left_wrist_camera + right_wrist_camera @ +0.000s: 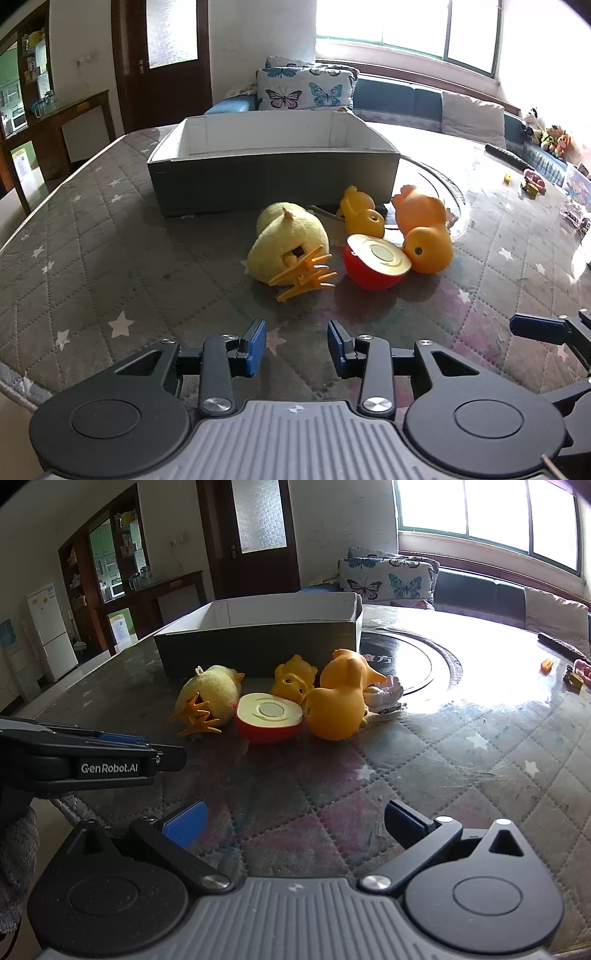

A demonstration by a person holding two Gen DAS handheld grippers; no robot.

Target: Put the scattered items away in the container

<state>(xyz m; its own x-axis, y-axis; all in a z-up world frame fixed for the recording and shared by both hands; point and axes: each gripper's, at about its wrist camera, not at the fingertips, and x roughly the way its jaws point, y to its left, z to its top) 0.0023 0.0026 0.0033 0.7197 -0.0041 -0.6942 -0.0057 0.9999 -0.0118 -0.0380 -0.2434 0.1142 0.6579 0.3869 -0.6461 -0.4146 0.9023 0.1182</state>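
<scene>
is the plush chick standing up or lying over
Lying over. The plush chick rests on its side on the table, its orange feet sticking out sideways toward the camera rather than under it.

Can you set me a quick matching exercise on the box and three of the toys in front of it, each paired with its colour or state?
Things:
1. plush chick
2. toy apple half
3. large rubber duck
4. cardboard box

Descriptions:
A. red shell, cut face tilted upward
B. open on top, no toy visible inside
C. orange, lying on its side
D. pale yellow, orange feet toward the camera

Pairs: 1-D, 2-A, 3-C, 4-B
</scene>
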